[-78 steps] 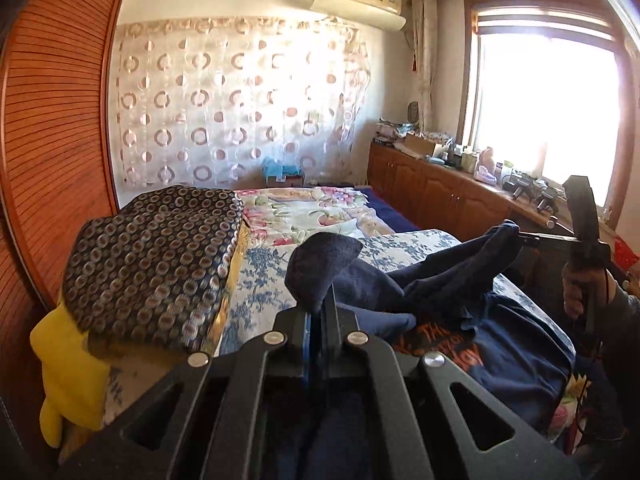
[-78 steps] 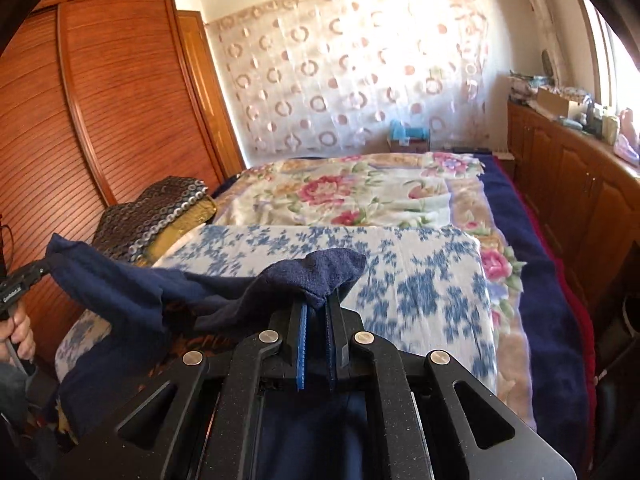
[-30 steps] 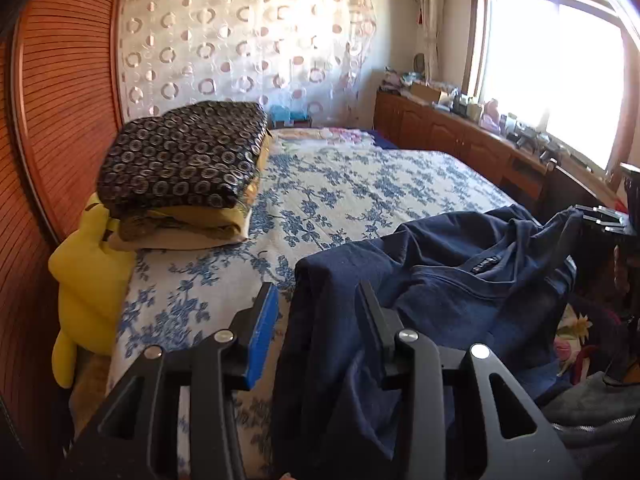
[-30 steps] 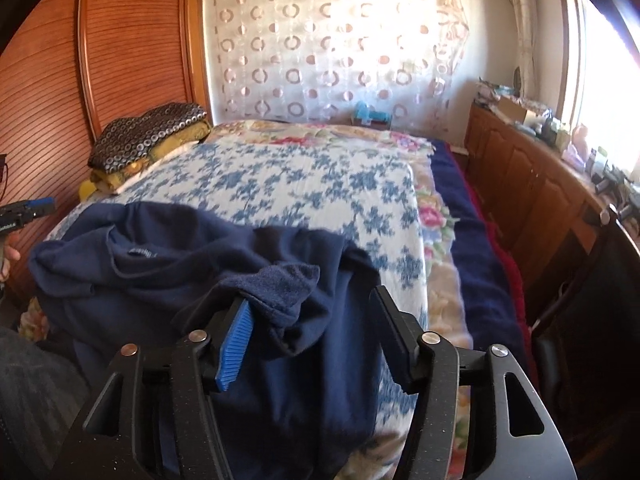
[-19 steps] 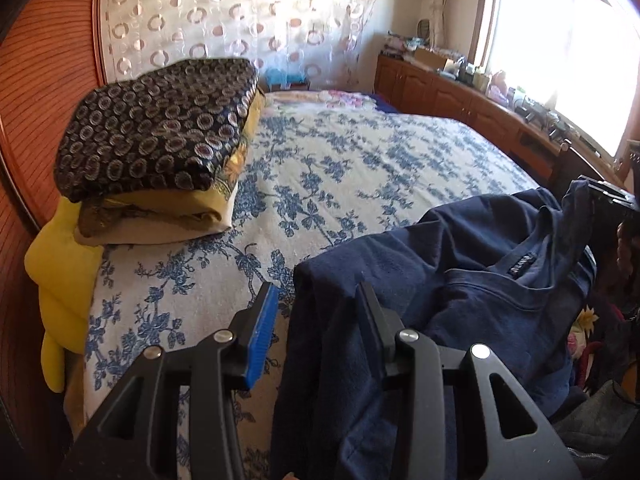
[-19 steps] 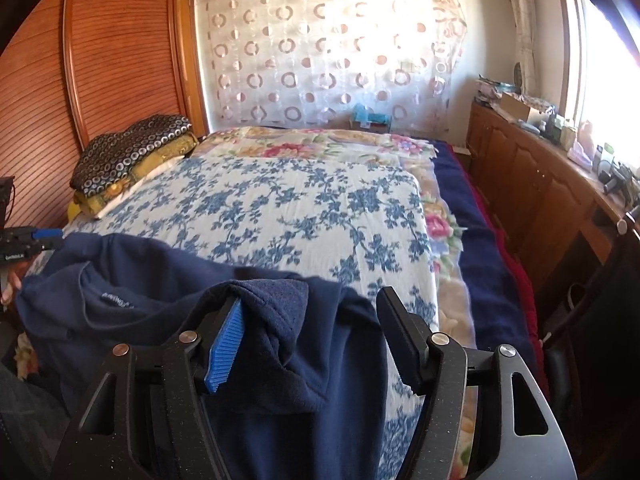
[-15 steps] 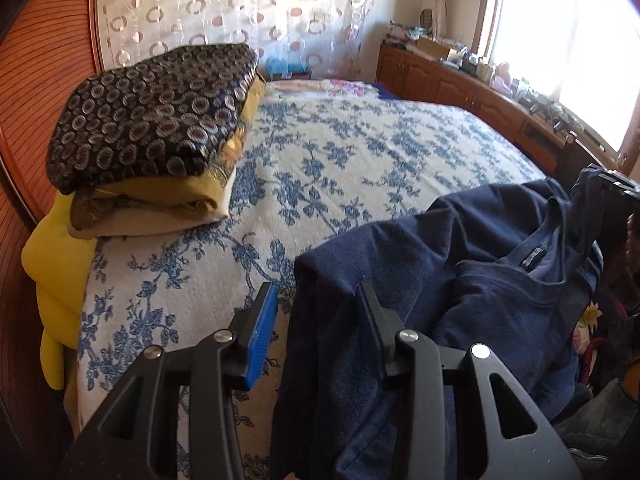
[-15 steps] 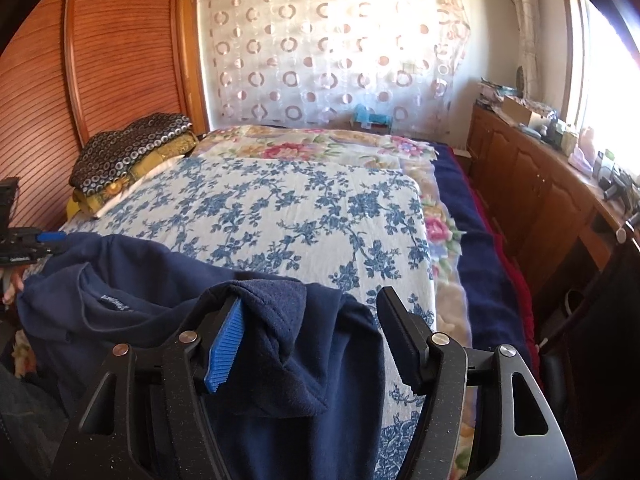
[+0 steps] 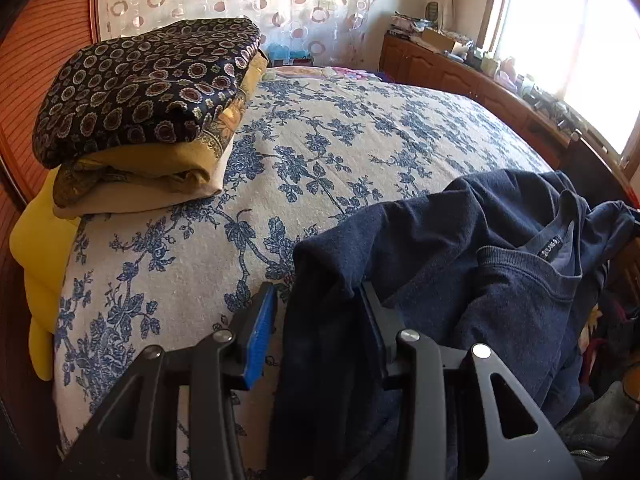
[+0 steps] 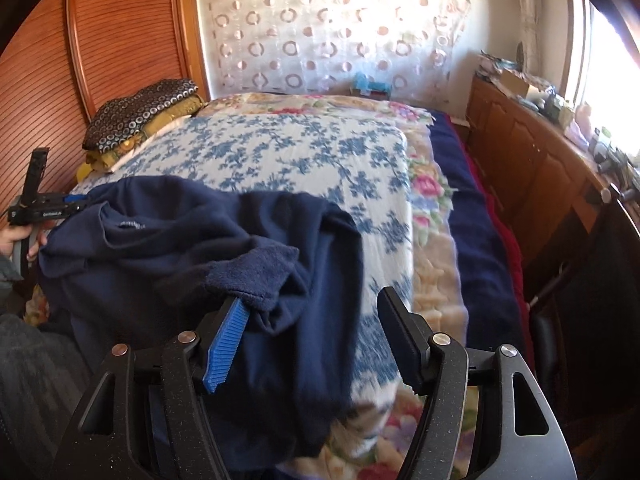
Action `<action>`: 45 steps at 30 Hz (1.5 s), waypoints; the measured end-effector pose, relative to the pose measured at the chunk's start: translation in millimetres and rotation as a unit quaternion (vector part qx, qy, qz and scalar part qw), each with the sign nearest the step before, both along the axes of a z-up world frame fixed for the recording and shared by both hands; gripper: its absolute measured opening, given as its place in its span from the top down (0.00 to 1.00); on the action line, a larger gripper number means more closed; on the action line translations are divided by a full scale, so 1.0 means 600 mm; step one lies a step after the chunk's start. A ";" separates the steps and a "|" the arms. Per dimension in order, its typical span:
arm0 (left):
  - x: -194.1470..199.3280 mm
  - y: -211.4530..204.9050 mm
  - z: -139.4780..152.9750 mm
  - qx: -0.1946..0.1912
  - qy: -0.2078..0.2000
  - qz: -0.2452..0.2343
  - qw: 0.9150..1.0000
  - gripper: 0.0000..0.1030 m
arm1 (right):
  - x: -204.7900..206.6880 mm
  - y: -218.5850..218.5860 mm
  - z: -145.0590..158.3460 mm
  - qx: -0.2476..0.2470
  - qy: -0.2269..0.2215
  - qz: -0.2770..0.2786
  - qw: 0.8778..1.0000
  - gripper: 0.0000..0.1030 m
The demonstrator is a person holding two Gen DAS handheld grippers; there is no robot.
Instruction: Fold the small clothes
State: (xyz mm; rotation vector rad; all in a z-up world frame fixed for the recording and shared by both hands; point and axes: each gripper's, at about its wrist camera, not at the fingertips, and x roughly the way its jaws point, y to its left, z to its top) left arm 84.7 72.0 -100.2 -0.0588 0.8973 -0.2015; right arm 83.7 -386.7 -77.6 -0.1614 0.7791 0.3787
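Left gripper [image 9: 316, 320], right gripper [image 10: 310, 330]: jaws apart, released; navy sweatshirt [image 9: 500, 248] laid across floral bedspread [image 9: 340, 152], collar up, for folding.

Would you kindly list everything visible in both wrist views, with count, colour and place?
sweatshirt: one, navy, crumpled at the bed's near edge, draped between both grippers' jaws
blanket: one, white with blue flowers, spread over the bed
floral quilt: one, cream with pink flowers, under the blanket
folded bedding: one stack, dark patterned over yellow, far left of the bed by the wardrobe
wardrobe: one, reddish wood, left wall
curtain: one, white with circles, far wall
cabinets: one row, brown, under the window, cluttered on top
left gripper: black, blue pad, jaws apart, cloth between
right gripper: black, blue pad, jaws apart, cloth on the blue pad
hand: one, holding the left gripper
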 end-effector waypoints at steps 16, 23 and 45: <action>0.000 0.001 0.001 0.001 -0.004 0.003 1.000 0.60 | 0.070 0.033 0.048 0.012 -0.037 0.019 0.999 0.29; 0.014 -0.004 0.008 0.009 0.006 -0.010 1.000 0.60 | 0.197 0.068 -0.055 0.002 0.040 0.026 0.999 0.29; -0.056 -0.031 0.103 -0.050 -0.087 -0.054 0.993 0.95 | 0.140 0.087 -0.057 0.021 0.022 0.082 0.996 0.89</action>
